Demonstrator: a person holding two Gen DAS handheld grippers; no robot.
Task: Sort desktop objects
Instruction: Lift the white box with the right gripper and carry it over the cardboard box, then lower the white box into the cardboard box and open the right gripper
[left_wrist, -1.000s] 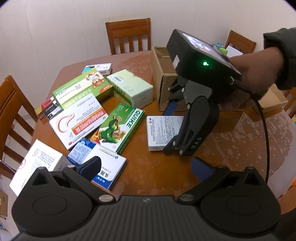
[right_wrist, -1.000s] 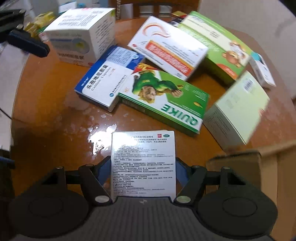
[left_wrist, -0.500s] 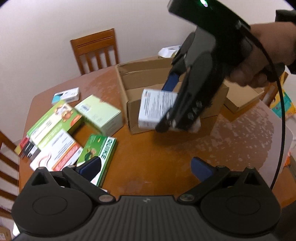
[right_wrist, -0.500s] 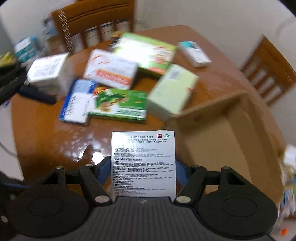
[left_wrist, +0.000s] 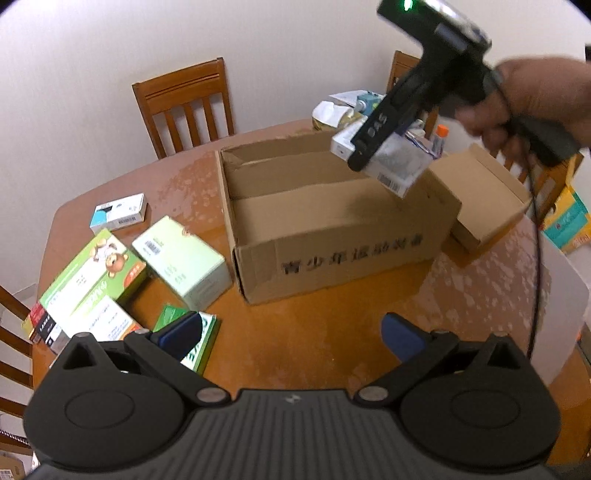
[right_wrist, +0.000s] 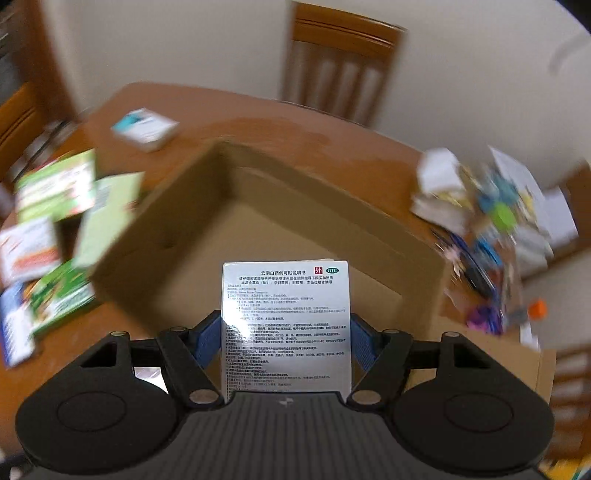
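**White carton held over the open cardboard box**

While gripped by both side faces, white carton (right_wrist: 286, 325) held flat and level in right gripper (right_wrist: 286, 332), blue pads pressed to each edge, printed face up. Carried high above big cardboard box (left_wrist: 332, 236), over its far right corner, presumably so it can drop in without catching a wall. Box open-topped, its visible floor bare. Hand (left_wrist: 517, 99) wrapped round the handle, cable trailing clear of the table (left_wrist: 314, 339).

Left gripper (left_wrist: 291, 336) spread wide, nothing between its fingers, kept low at the near table edge, likely out of the other's way. Remaining cartons clustered left of the box: pale green box (left_wrist: 184, 254) nearly touching its wall, bear-printed box (left_wrist: 92, 273) beside that, small white-and-blue pack (left_wrist: 118, 212) farther back. Smaller cardboard box (left_wrist: 480, 195) against the big one's right side.
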